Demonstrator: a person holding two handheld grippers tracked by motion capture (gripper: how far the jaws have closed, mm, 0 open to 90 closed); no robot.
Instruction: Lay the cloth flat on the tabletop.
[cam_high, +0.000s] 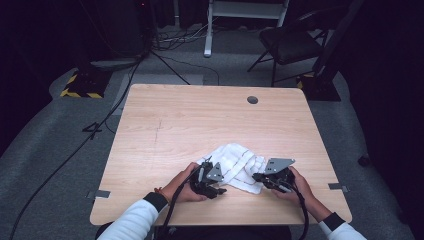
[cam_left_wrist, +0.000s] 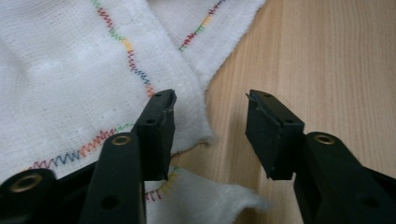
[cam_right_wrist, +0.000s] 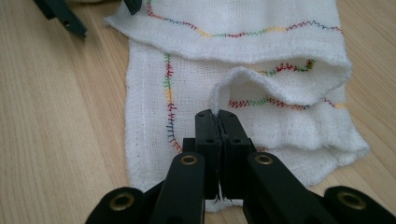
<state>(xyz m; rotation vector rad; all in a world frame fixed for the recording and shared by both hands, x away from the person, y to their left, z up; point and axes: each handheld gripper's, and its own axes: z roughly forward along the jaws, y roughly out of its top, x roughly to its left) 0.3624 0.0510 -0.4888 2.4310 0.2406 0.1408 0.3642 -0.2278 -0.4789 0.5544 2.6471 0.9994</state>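
Note:
A white cloth (cam_high: 235, 165) with multicoloured zigzag stitching lies crumpled near the front edge of the wooden table (cam_high: 200, 115). My right gripper (cam_high: 257, 177) is at the cloth's right side. In the right gripper view it (cam_right_wrist: 217, 114) is shut on a raised fold of the cloth (cam_right_wrist: 243, 51), with fabric pinched between the pads. My left gripper (cam_high: 220, 190) sits at the cloth's left front corner. In the left gripper view its jaws (cam_left_wrist: 212, 100) stand apart, one over the cloth's edge (cam_left_wrist: 70, 70), the other over bare wood, and nothing is pinched.
A round hole (cam_high: 252, 99) sits near the table's far edge. Beyond the table stand a black chair (cam_high: 290, 42) and a white frame leg (cam_high: 208, 30), with cables (cam_high: 100, 125) across the grey floor. Tape marks (cam_high: 101, 193) flank the table's front corners.

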